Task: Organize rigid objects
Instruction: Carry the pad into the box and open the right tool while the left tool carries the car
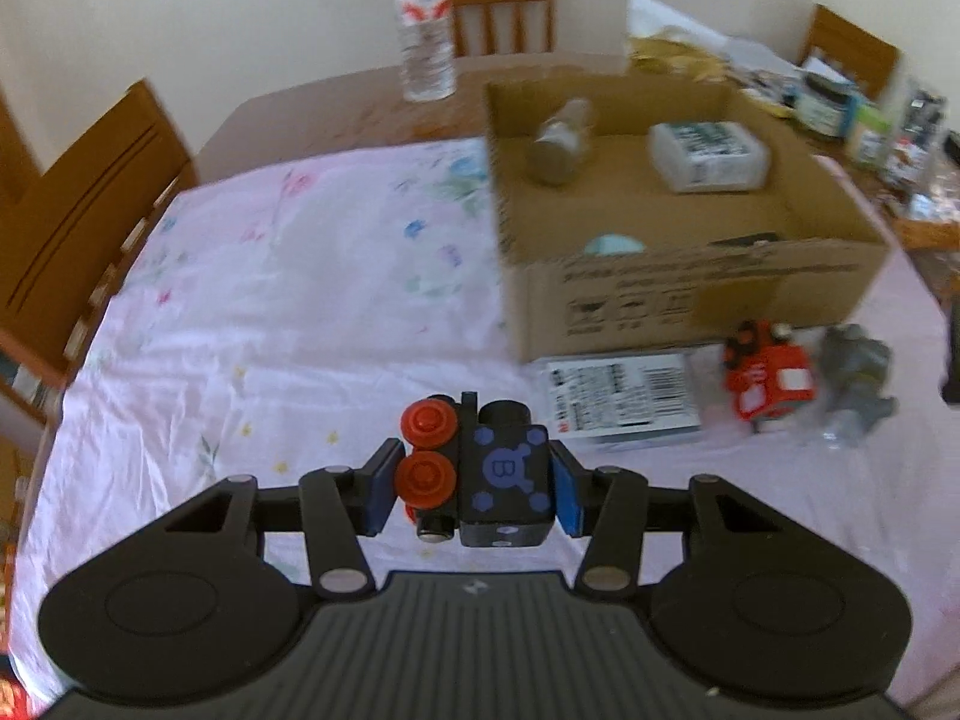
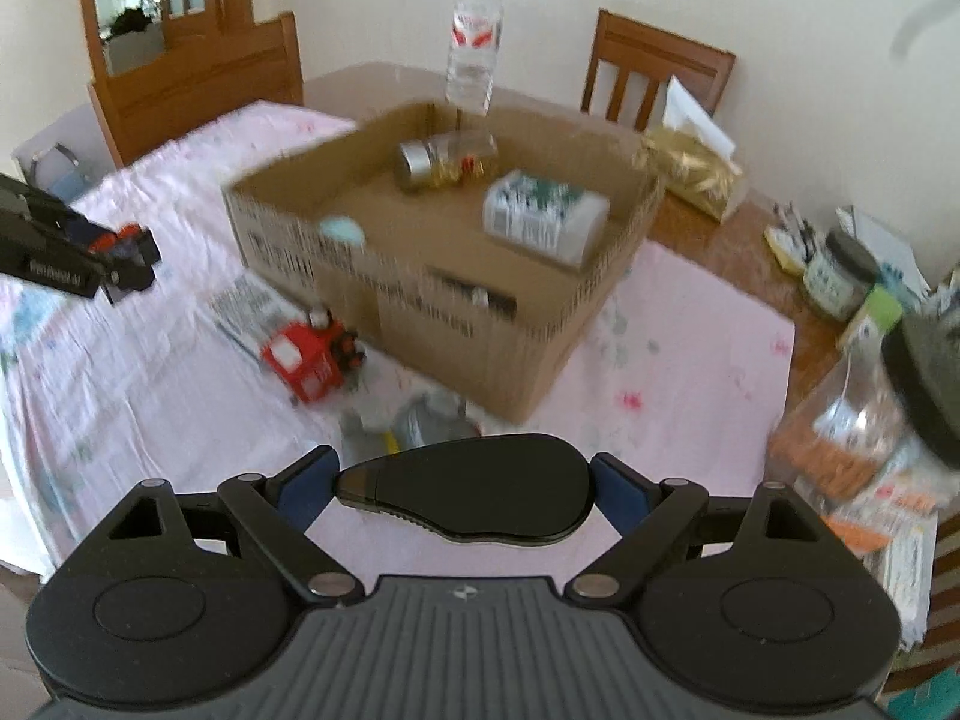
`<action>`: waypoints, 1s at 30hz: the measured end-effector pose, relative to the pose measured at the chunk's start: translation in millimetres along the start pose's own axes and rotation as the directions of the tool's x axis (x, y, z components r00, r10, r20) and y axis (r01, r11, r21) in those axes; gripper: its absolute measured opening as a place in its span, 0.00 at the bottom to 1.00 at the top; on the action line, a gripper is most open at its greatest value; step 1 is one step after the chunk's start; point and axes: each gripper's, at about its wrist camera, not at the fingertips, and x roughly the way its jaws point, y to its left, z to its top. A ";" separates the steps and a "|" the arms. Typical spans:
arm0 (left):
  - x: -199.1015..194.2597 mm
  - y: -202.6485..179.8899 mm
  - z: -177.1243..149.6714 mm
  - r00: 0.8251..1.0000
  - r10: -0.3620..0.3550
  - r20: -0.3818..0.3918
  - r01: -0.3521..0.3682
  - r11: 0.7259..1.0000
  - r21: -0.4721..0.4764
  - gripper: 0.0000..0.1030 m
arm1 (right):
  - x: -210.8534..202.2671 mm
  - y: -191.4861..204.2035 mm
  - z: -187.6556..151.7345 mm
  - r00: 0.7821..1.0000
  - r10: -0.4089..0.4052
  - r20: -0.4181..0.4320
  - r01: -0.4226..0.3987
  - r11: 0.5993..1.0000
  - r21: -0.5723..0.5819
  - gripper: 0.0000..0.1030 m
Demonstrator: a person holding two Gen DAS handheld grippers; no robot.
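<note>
Left wrist: jaws clamp toy train (image 1: 474,474), tilted downward.

Colours on the worktop: pink cloth, brown box, red and black toys

The cloth (image 1: 252,312) is pale pink with small flowers in blue, pink, yellow and green. The cardboard box (image 1: 690,294) is plain brown with dark print on its near side. The toy train (image 1: 480,474) in the left tool (image 1: 474,489) is black with red wheels and blue dots and a blue ringed letter; the tool's pads are blue. The toy truck (image 1: 768,375) is red with white patches. The right tool (image 2: 465,489) grips a plain black case (image 2: 474,495). The bottle (image 2: 474,54) is clear with a red-and-white label.
</note>
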 end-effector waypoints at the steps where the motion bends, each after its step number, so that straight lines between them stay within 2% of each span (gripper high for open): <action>1: -4.9 -0.8 3.3 1.000 -0.016 0.005 0.016 1.000 0.015 0.48 | -4.1 -1.7 6.2 1.000 0.009 0.013 -0.009 1.000 0.001 0.90; 6: -22.7 -6.8 17.0 0.997 -0.067 0.030 0.064 0.994 0.091 0.48 | -13.0 -5.5 39.0 0.996 0.036 0.079 -0.035 0.999 -0.013 0.90; 11: -32.0 -9.6 27.8 0.994 -0.089 0.057 0.081 0.988 0.128 0.48 | 3.1 -9.3 73.0 0.991 0.058 0.118 -0.056 0.998 -0.022 0.90; 16: -34.7 -13.0 35.5 0.993 -0.095 0.072 0.083 0.984 0.156 0.48 | 44.3 -12.6 101.9 0.996 0.059 0.067 -0.060 0.998 0.003 0.90; 23: -42.2 -11.0 43.5 0.991 -0.082 0.103 0.067 0.988 0.142 0.48 | 100.6 -22.3 118.9 0.999 0.037 -0.027 -0.035 0.995 0.095 0.90; 26: -43.3 -8.7 45.6 0.991 -0.075 0.107 0.060 0.989 0.136 0.48 | 113.0 -23.7 124.0 0.999 0.026 -0.036 -0.022 0.994 0.110 0.91; 28: -43.1 -7.6 48.4 0.992 -0.072 0.107 0.057 0.989 0.136 0.48 | 112.8 -24.2 125.5 1.000 0.020 -0.019 -0.017 0.993 0.120 0.98; 30: -42.4 -7.5 51.8 0.991 -0.069 0.112 0.053 0.989 0.137 0.48 | 107.2 -25.0 126.1 1.000 0.007 0.008 -0.008 0.991 0.137 1.00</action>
